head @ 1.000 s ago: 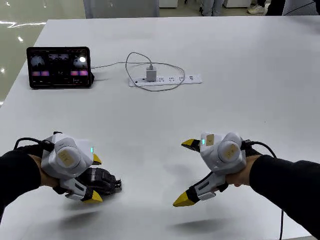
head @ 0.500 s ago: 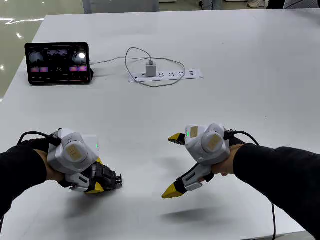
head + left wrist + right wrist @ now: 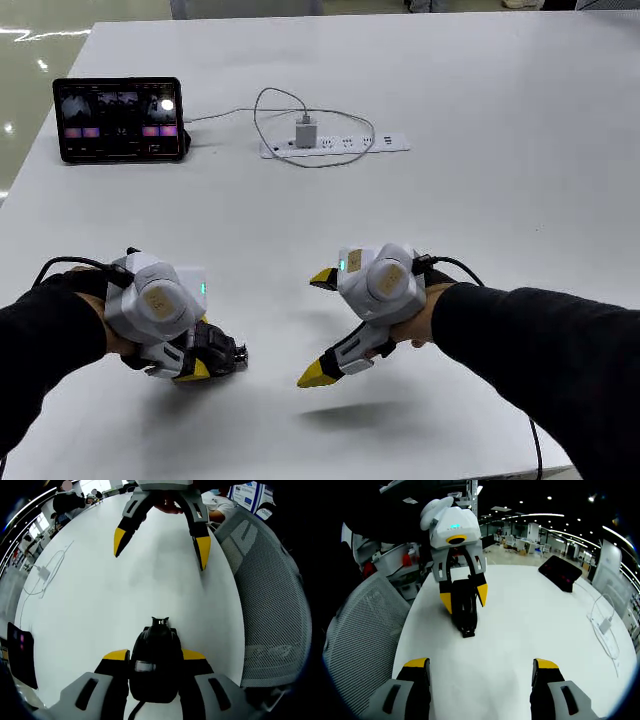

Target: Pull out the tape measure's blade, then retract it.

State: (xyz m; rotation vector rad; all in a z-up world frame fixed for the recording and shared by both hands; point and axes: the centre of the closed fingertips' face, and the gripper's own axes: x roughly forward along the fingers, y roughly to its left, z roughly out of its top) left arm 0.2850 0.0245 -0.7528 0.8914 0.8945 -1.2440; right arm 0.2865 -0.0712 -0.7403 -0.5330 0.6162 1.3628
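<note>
In the head view, a black tape measure [image 3: 218, 352] is seen resting on the white table [image 3: 480, 150], clamped between the 2 yellow-tipped jaws of the left gripper [image 3: 200, 362] at the lower left. The right gripper [image 3: 317, 326] is held just above the table to the right of it, apart from the tape measure, with its jaws spread wide. At the far side, a tablet [image 3: 120, 118] is propped up with its screen lit, and a power strip [image 3: 345, 145] with a white charger [image 3: 305, 130] and a looped cable [image 3: 275, 105] is laid beside it.

In the left gripper view, the tape measure [image 3: 156, 665] is gripped on both sides by the left gripper's jaws, its front end pointed toward the right gripper [image 3: 160, 545], which is seen opposite with jaws apart. A grey mesh chair [image 3: 270, 595] is seen past the table edge.

In the right gripper view, the right gripper [image 3: 482, 663] is shown with jaws parted and nothing between them. The left gripper [image 3: 464, 597] is seen ahead, closed on the tape measure [image 3: 465, 614], which is set on the table.
</note>
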